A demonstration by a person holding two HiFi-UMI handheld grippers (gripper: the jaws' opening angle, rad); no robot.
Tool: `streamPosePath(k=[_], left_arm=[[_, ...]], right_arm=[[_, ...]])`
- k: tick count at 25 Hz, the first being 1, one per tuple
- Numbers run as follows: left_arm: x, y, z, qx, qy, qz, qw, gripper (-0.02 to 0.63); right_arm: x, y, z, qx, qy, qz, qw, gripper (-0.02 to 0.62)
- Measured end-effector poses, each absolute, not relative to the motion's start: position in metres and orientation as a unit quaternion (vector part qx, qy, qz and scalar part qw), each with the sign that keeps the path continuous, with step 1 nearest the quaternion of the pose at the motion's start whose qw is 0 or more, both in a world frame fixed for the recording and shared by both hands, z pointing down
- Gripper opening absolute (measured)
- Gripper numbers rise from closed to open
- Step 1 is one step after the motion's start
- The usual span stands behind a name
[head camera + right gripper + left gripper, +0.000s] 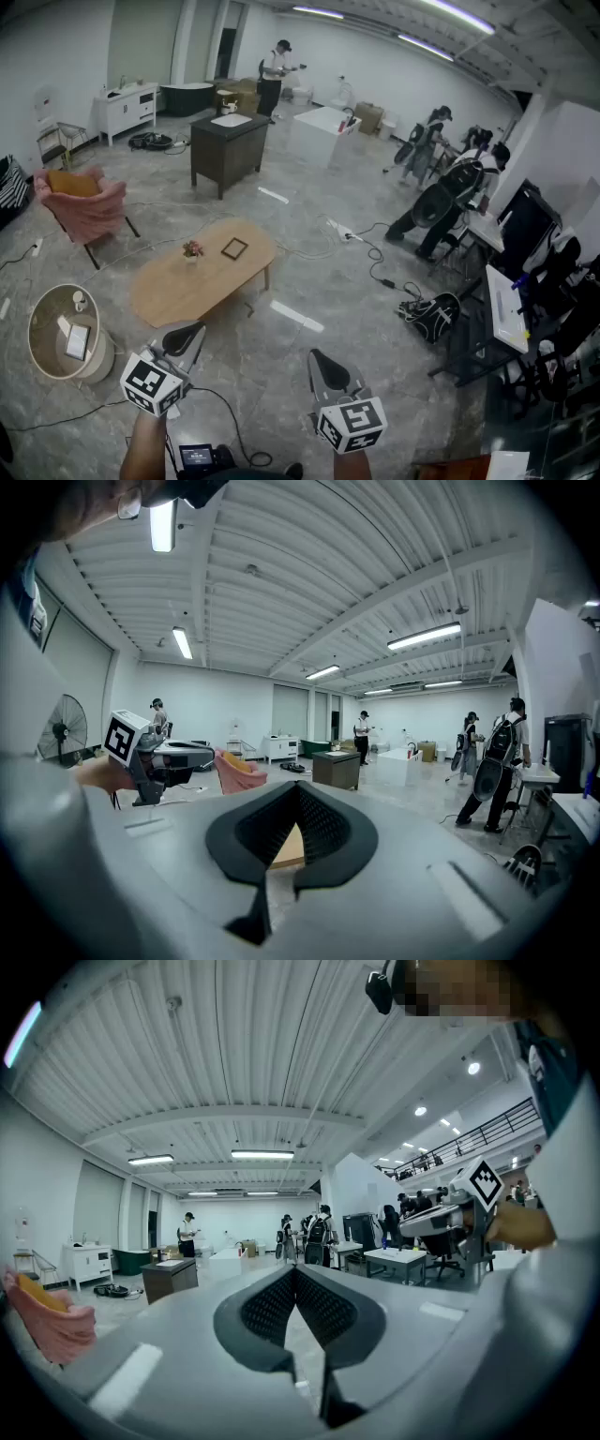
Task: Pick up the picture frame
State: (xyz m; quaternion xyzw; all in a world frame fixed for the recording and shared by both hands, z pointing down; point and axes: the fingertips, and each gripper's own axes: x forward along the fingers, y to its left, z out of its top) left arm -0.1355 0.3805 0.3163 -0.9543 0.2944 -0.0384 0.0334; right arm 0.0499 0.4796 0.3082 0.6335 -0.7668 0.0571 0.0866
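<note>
While left tool (295, 1271) and right tool (298, 787) are closed, picture frame (234, 248), flowers (192, 249) on table (178, 292).

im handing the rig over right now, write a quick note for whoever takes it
Left gripper: jaws together, nothing between them.
Right gripper: the same, shut and empty.
Both are held low in front of the person, well short of the table.
The picture frame lies flat on the oval wooden coffee table, close to a small flower pot, with no gripper near it.
Done: nothing yet; the frame is not picked up.
Left: step up to the table, open a gripper, close it on the frame's edge and lift, probably minding the flower pot.
</note>
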Motion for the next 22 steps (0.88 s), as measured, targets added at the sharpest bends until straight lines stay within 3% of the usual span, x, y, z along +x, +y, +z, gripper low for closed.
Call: streamPosePath(k=[22], left_arm=[[-0.169, 0.346, 0.327, -0.958, 0.284, -0.022, 0.015, -0.003]], right_arm=[[0.006, 0.439, 0.305, 0.630, -0.771, 0.057, 0.074, 0.008]])
